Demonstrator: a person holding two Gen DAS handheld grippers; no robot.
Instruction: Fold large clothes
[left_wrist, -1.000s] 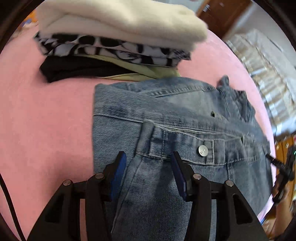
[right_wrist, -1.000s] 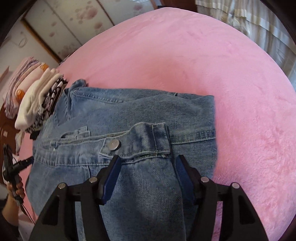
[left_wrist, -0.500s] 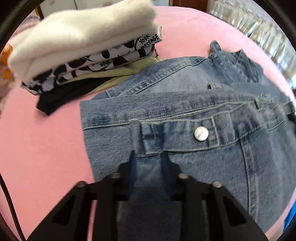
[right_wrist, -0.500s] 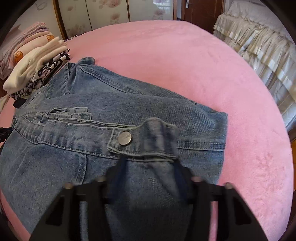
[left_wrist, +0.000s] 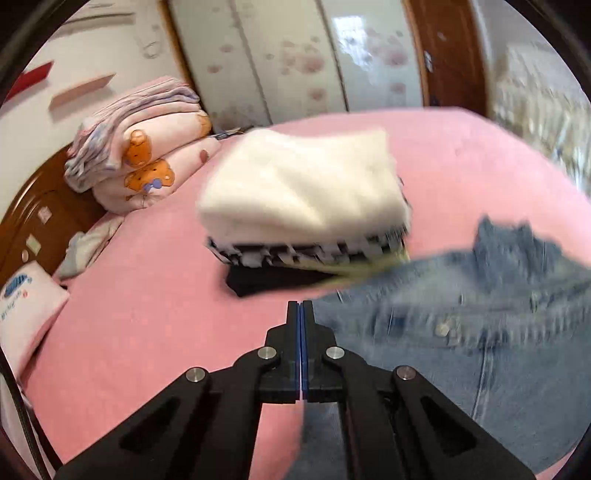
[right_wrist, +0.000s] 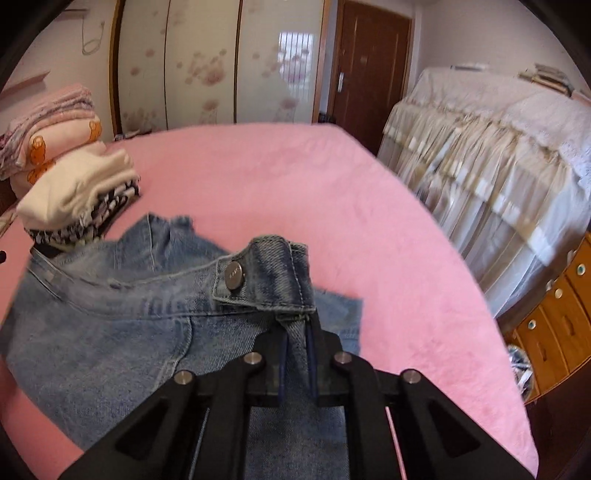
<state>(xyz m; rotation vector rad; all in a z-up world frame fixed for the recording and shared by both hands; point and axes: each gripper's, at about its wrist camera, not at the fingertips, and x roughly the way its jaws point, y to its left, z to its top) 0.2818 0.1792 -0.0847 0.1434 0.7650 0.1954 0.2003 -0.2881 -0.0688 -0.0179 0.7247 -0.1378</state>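
A blue denim jacket (right_wrist: 122, 325) lies on the pink bed (right_wrist: 369, 221). My right gripper (right_wrist: 295, 332) is shut on a sleeve just behind its buttoned cuff (right_wrist: 266, 273) and holds it lifted above the jacket. In the left wrist view the jacket (left_wrist: 480, 350) is blurred, to the right. My left gripper (left_wrist: 300, 310) is shut with its pads together; no cloth shows between the tips, though denim hangs below the fingers.
A stack of folded clothes (left_wrist: 306, 206) topped by a white sweater sits on the bed beyond the jacket; it also shows in the right wrist view (right_wrist: 77, 192). Folded pink bedding (left_wrist: 140, 162) lies by the headboard. A lace-covered cabinet (right_wrist: 498, 155) stands right of the bed.
Both grippers closed from open on the sleeves behind the cuffs and rose from the bed. The left view has swung left, away from the jacket, with motion blur.
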